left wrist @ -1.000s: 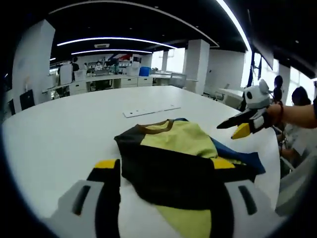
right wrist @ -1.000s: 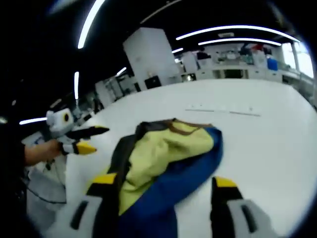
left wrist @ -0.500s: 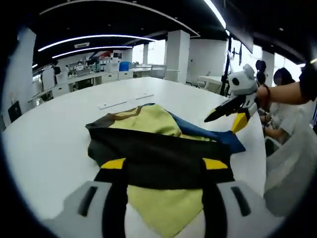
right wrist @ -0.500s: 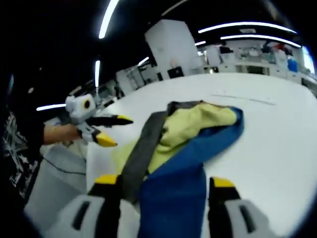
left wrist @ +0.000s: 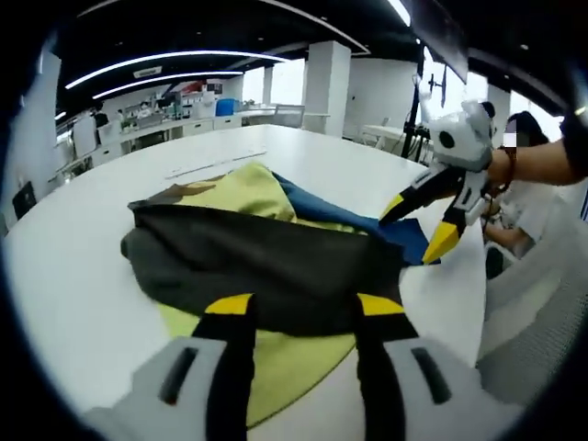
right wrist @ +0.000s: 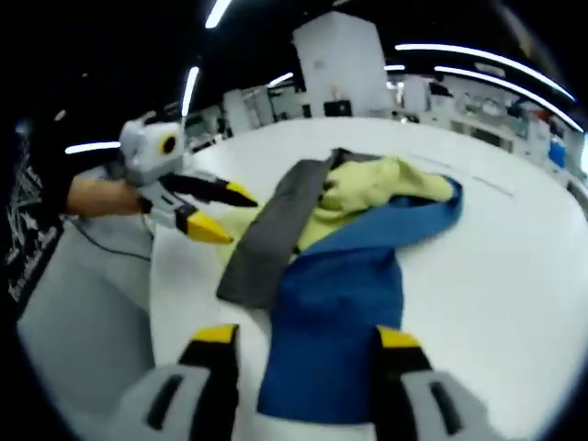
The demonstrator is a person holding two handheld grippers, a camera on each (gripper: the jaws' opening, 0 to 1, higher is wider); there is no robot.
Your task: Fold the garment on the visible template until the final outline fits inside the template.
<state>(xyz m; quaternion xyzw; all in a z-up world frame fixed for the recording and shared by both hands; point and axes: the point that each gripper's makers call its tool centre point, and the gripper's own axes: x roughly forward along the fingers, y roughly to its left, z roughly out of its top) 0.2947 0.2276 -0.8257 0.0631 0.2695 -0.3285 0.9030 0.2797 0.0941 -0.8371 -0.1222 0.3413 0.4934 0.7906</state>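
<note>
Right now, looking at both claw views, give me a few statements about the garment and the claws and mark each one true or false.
1. The garment lies bunched on the white table. True.
2. The garment is entirely red. False: it shows yellow, blue and dark grey panels.
3. Both claws are open. True: the left claw and right claw have their jaws apart.
4. The garment hangs in the air. False: it rests on the table.

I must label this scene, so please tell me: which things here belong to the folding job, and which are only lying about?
For the job:
- garment, yellow, dark grey and blue, crumpled on the table
- left gripper, open
- right gripper, open

Just lying about:
- pale strip on the table beyond the garment
- desks far behind
</note>
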